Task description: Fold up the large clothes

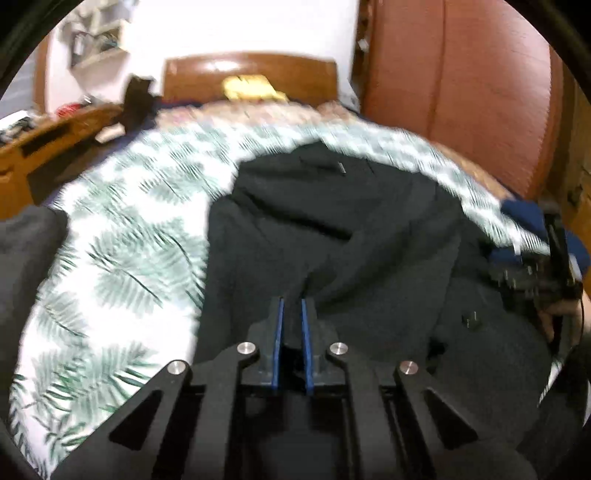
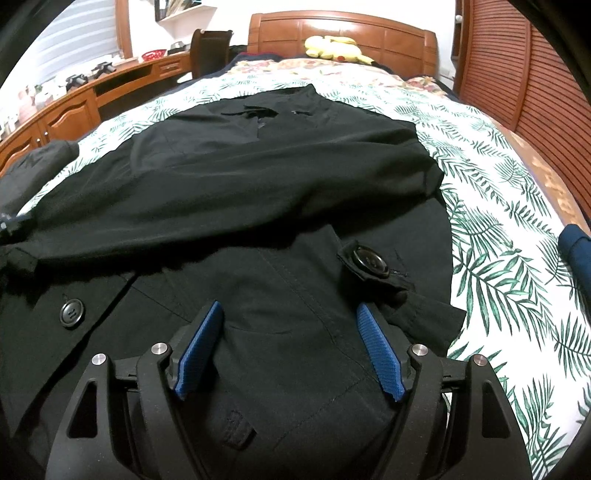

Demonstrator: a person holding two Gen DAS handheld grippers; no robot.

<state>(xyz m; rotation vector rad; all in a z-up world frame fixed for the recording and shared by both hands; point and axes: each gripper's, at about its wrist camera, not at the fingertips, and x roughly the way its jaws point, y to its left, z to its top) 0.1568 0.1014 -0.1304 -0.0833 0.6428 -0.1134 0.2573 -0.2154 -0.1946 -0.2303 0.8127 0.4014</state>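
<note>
A large black coat (image 2: 258, 177) with big black buttons (image 2: 370, 263) lies spread on the bed, one sleeve folded across its body. In the left wrist view the coat (image 1: 332, 229) fills the middle and right. My left gripper (image 1: 292, 301) is shut on a pinched fold of the black coat and holds it up a little. My right gripper (image 2: 290, 314) is open, its blue pads (image 2: 380, 350) hovering just over the coat's lower front. The right gripper also shows at the right edge of the left wrist view (image 1: 546, 273), blurred.
The bed has a white leaf-print sheet (image 2: 498, 229). A wooden headboard (image 2: 343, 31) with a yellow plush toy (image 2: 336, 46) is at the far end. A wooden desk (image 2: 74, 107) runs along the left, a slatted wardrobe (image 2: 517, 66) on the right. Another dark garment (image 2: 33, 162) lies left.
</note>
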